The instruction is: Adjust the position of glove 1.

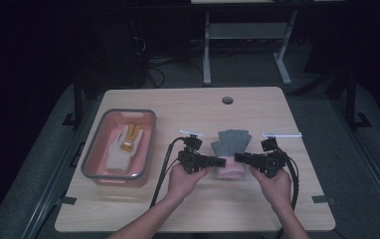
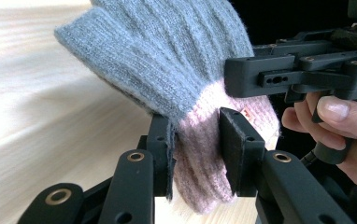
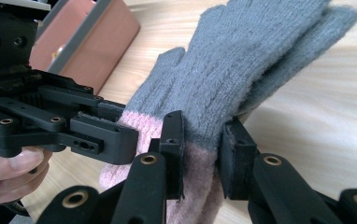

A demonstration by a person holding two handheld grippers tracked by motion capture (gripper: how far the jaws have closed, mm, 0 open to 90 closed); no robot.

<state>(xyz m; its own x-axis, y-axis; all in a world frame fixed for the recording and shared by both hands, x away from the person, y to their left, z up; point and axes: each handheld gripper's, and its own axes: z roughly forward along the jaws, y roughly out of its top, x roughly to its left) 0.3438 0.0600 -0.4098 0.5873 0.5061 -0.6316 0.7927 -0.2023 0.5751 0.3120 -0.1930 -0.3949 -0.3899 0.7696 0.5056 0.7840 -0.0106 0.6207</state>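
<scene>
A grey knitted glove (image 1: 233,141) with a pink cuff lies at the table's middle right, fingers pointing away from me. My left gripper (image 1: 222,161) comes at the cuff from the left and my right gripper (image 1: 237,158) from the right, tips nearly meeting. In the left gripper view the jaws (image 2: 195,135) are shut on the pink cuff of the glove (image 2: 167,60), with the right gripper (image 2: 279,77) just beyond. In the right gripper view the jaws (image 3: 202,135) clamp the glove (image 3: 242,60) where grey meets pink. The left gripper (image 3: 97,135) sits close beside.
A pink tub with a grey rim (image 1: 92,160) stands on the table's left, holding a white glove with yellow fingers (image 1: 125,146); its corner (image 3: 88,42) appears in the right gripper view. A cable hole (image 1: 227,100) sits near the far edge. A desk frame stands beyond.
</scene>
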